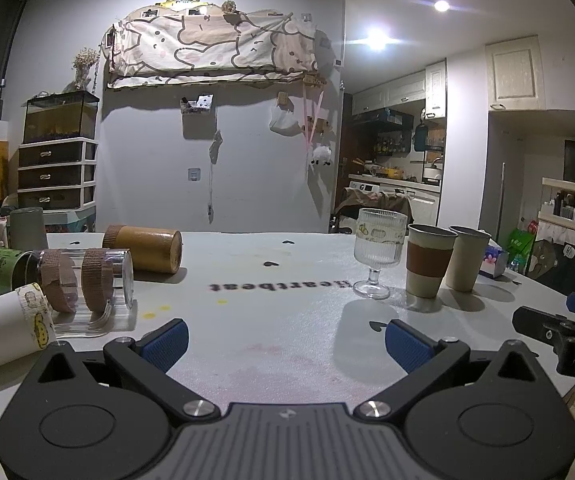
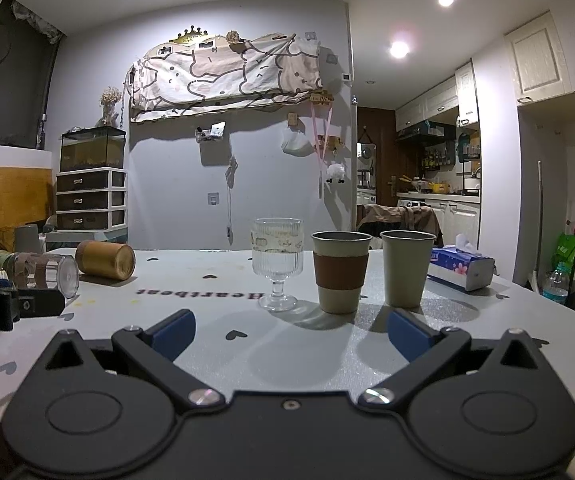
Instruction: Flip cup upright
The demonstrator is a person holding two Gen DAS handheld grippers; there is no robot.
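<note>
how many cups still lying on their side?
4: bamboo cup farthest back, clear glass in front of it, green cup to its left, white cup nearest the left gripper. More may sit off-frame left.

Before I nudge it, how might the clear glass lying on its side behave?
The clear glass lies on its side, so it may roll. Its smooth wall looks slippery; the brown bands may give grip. Being glass, it is likely fragile.

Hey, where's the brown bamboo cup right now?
The bamboo cup lies on its side at the far left of the table, just behind the clear glass with brown bands; the right wrist view shows it left of the stemmed glass.
</note>
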